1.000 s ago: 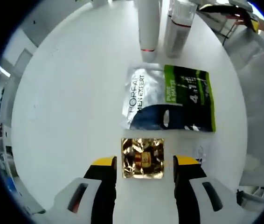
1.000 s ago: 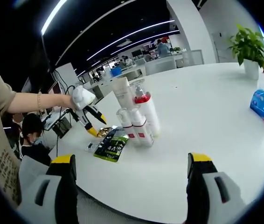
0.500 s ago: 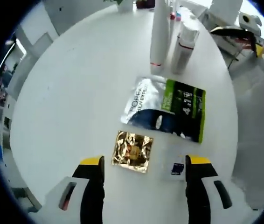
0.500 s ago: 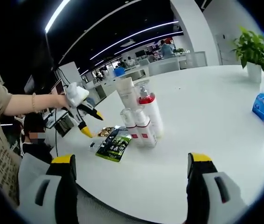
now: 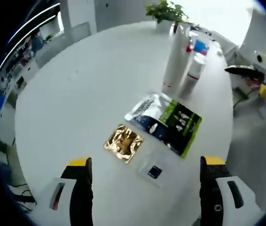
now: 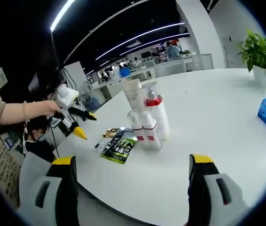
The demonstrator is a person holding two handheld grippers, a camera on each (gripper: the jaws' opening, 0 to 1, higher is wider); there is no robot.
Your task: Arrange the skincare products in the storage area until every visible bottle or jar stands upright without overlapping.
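A gold foil sachet (image 5: 123, 143) and a green-and-silver L'Oréal sachet (image 5: 167, 121) lie flat beside upright white bottles (image 6: 147, 123); the left gripper (image 5: 144, 170) and right gripper (image 6: 129, 170) both gape wide, empty.

This is a big open office. Long strip lights (image 6: 123, 35) run across the dark ceiling, rows of desks (image 6: 170, 66) stand far back, and a potted plant (image 6: 259, 54) sits on the big white table (image 6: 208, 108)

On the table (image 5: 76, 84), sachets (image 5: 167, 121) lie before the upright bottles (image 5: 176, 59).
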